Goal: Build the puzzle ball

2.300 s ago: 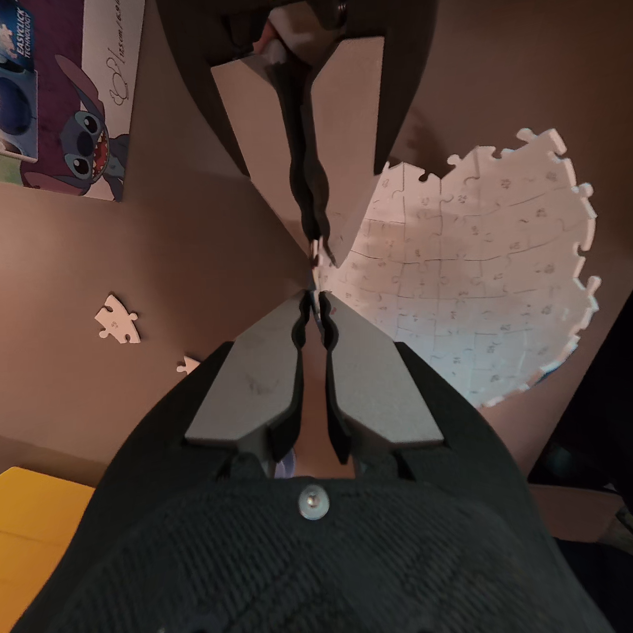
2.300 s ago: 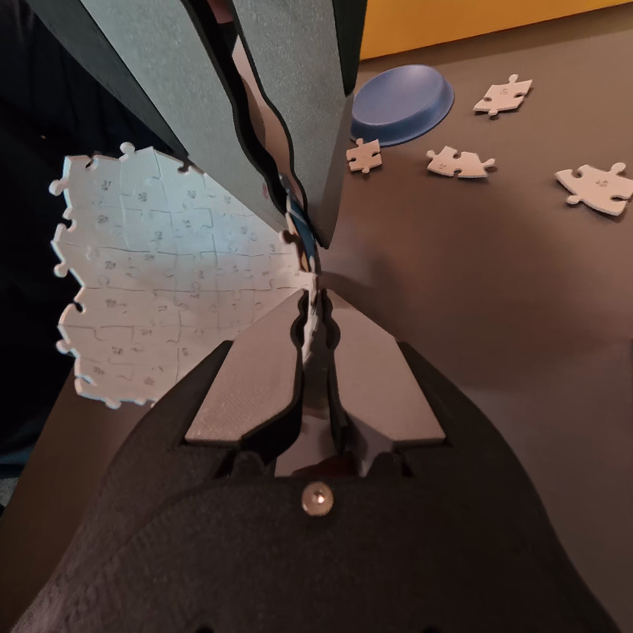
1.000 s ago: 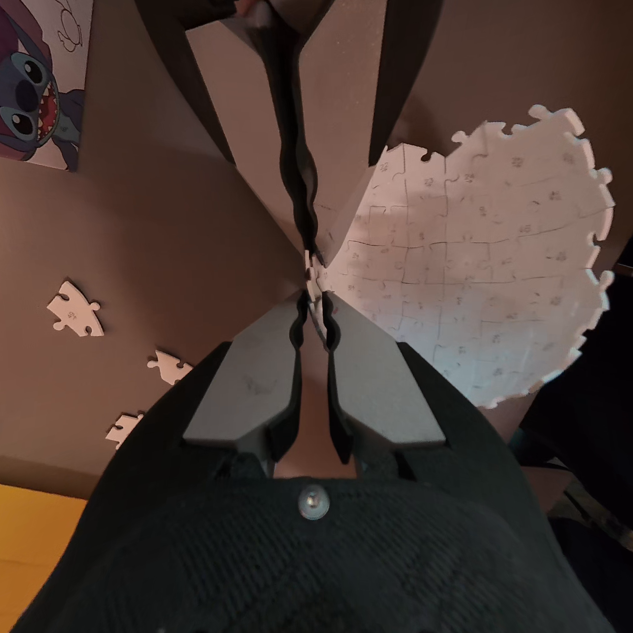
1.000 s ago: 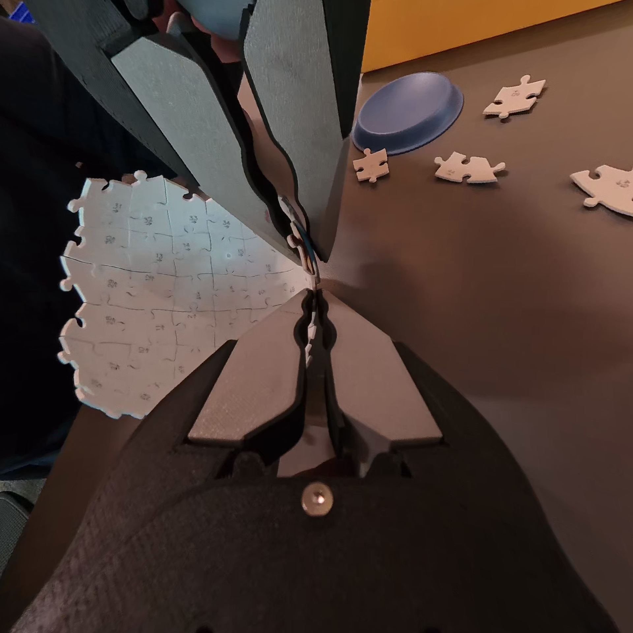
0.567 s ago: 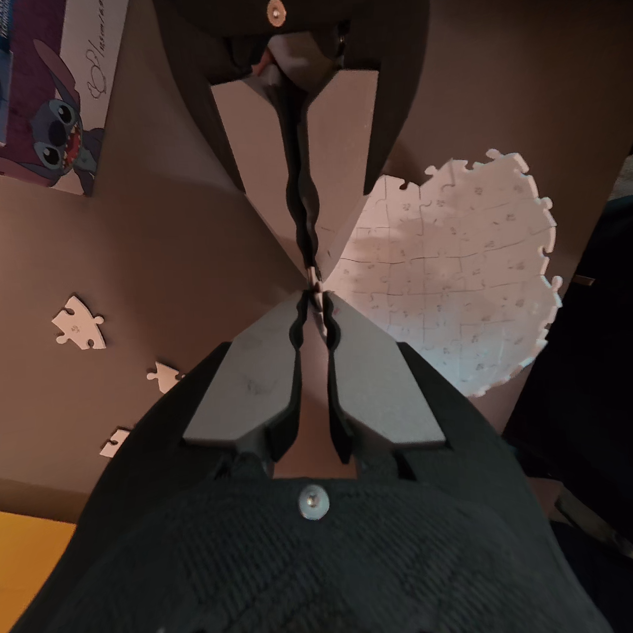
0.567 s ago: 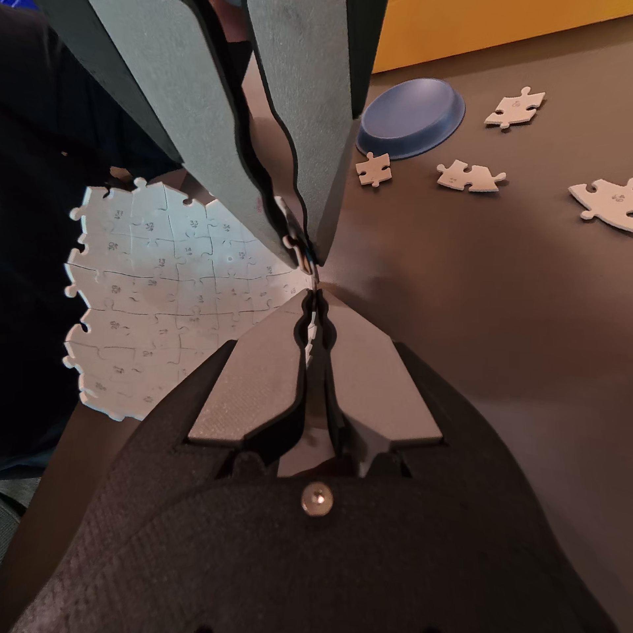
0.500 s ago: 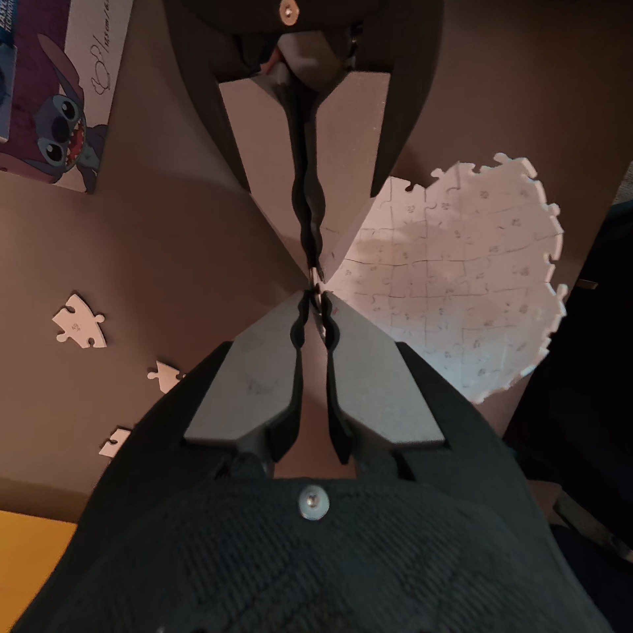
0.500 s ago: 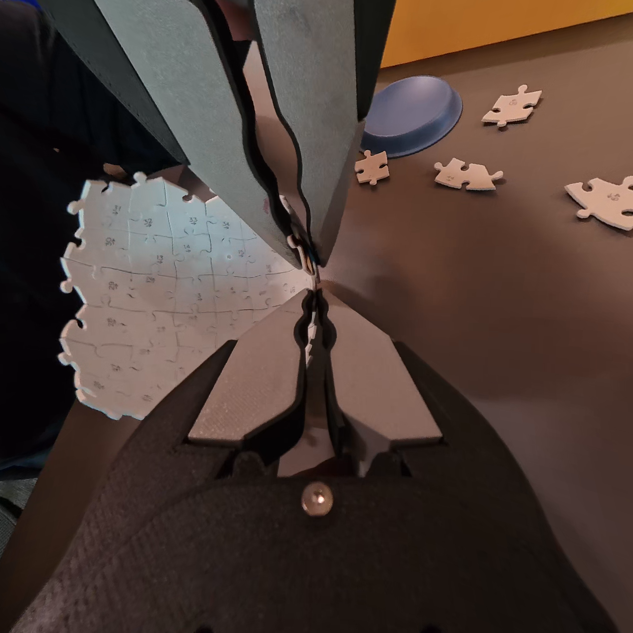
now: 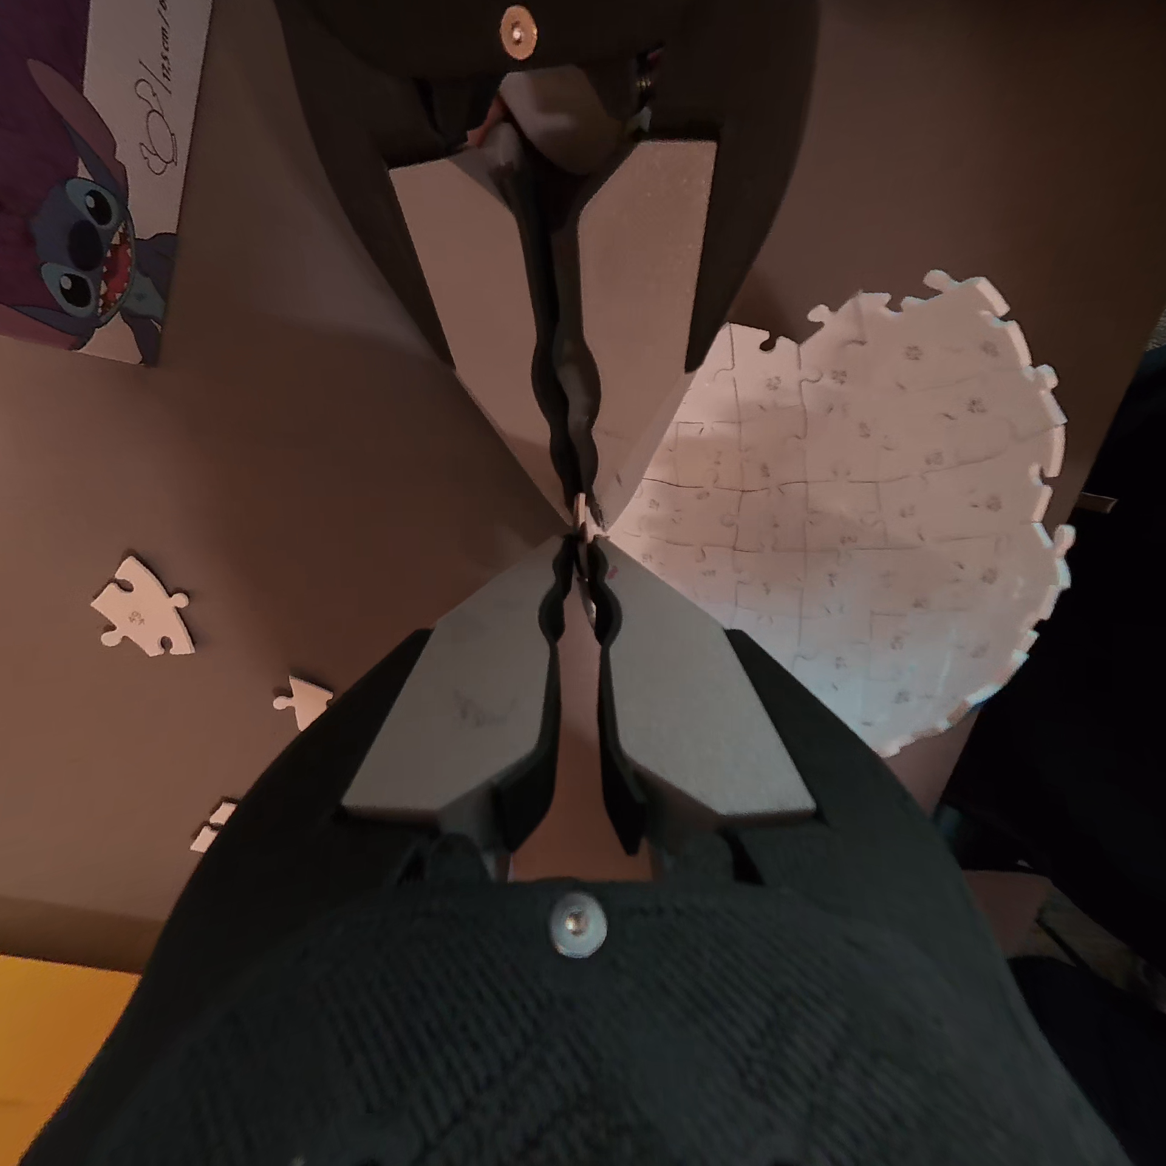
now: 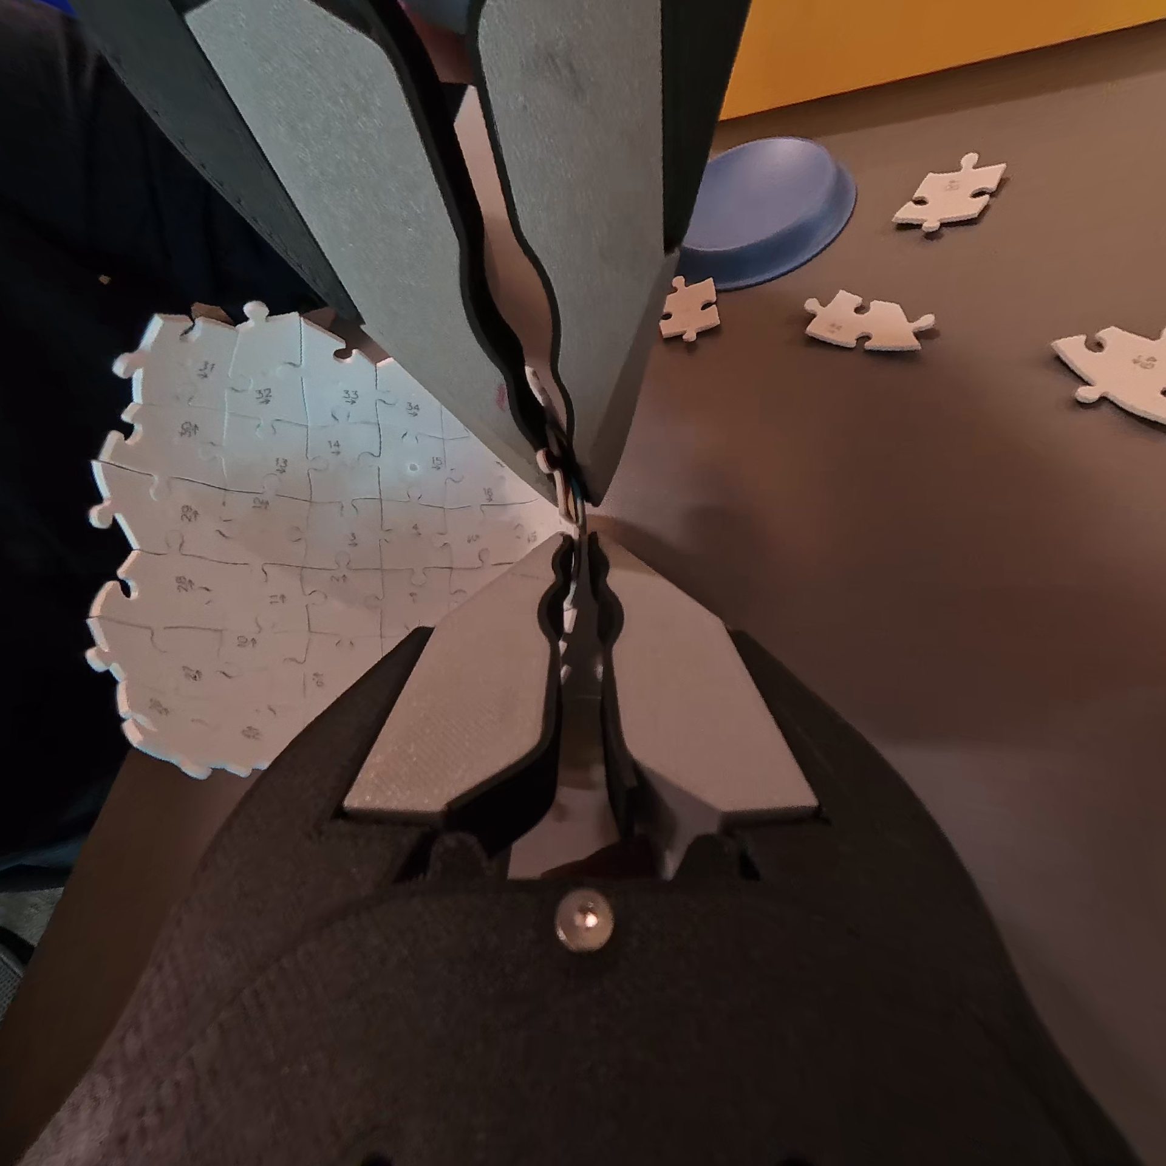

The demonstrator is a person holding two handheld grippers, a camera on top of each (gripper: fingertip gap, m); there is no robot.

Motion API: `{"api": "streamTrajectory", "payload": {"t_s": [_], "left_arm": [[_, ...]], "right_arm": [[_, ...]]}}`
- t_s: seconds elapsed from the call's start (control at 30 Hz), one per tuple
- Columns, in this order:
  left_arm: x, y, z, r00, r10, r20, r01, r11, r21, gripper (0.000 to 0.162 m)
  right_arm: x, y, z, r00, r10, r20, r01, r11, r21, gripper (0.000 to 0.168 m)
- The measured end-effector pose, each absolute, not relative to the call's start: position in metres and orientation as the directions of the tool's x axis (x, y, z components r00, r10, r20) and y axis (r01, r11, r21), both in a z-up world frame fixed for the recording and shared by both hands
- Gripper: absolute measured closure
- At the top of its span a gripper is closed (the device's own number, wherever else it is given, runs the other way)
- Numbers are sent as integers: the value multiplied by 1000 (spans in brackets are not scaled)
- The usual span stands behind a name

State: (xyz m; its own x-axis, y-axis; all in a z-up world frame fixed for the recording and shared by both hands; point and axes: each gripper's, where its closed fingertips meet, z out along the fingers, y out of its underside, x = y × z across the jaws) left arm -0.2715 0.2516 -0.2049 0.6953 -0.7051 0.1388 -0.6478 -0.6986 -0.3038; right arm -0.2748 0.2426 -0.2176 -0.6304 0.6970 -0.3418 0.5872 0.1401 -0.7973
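My left gripper [image 9: 583,555] and right gripper [image 10: 577,549] meet tip to tip, jaws clamped on the shell [image 9: 883,505] rim. My fingers hide the joint; loose pieces [image 10: 867,325] lie at upper right.

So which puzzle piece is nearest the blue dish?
Find the blue dish at the back of the brown table, by the yellow wall. The piece lies just in front of its left edge. It is the smallest loose one; the others lie farther right.
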Motion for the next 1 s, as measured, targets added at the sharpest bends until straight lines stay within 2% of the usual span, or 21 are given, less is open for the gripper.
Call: {"api": "streamTrajectory", "payload": {"t_s": [0.2, 0.77, 1.0], "left_arm": [[-269, 248, -203, 673, -725, 150, -663, -680, -313, 160], [-265, 243, -204, 601, -791, 117, -731, -603, -321, 159], [-265, 243, -199, 604, -787, 121, -720, -605, -341, 159]], "right_arm": [[-272, 239, -216, -659, 678, -326, 563, 157, -811, 168], [-268, 234, -216, -626, 597, -502, 656, 54, -753, 168], [-268, 235, -208, -645, 583, -494, 623, 27, -782, 166]]}}
